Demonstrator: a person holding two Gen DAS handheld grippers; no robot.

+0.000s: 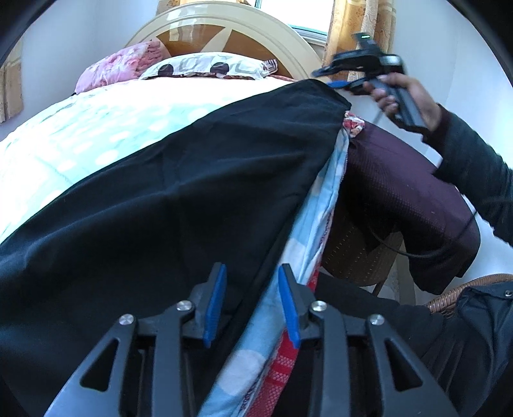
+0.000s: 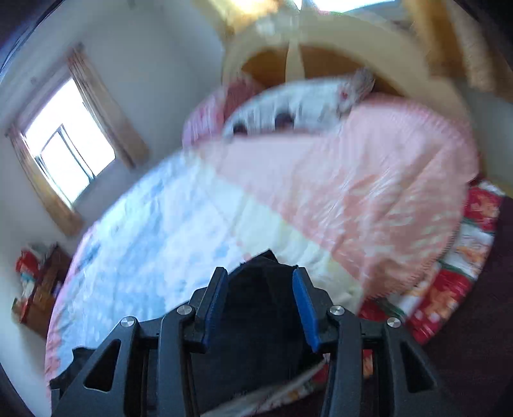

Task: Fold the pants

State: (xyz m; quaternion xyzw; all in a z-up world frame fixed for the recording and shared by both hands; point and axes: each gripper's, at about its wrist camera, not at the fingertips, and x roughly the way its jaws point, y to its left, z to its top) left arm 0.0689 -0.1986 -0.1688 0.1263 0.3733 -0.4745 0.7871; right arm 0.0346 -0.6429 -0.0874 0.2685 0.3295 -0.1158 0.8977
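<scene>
Black pants (image 1: 179, 192) lie spread along the near edge of the bed, reaching from the lower left up to the far right. My left gripper (image 1: 251, 272) is open just above the pants' edge near the bed side. My right gripper (image 1: 336, 84) shows in the left wrist view, held in a hand at the far end of the pants. In the blurred right wrist view the right gripper (image 2: 259, 277) is open with the black pants (image 2: 259, 308) lying between and below its blue pads.
The bed has a pale blue and pink quilt (image 2: 224, 208), pillows (image 1: 205, 67) and a curved headboard (image 1: 224, 25). A dark purple cloth (image 1: 400, 192) drapes over a wicker chair (image 1: 362, 253) beside the bed. A window (image 2: 67, 144) is on the left wall.
</scene>
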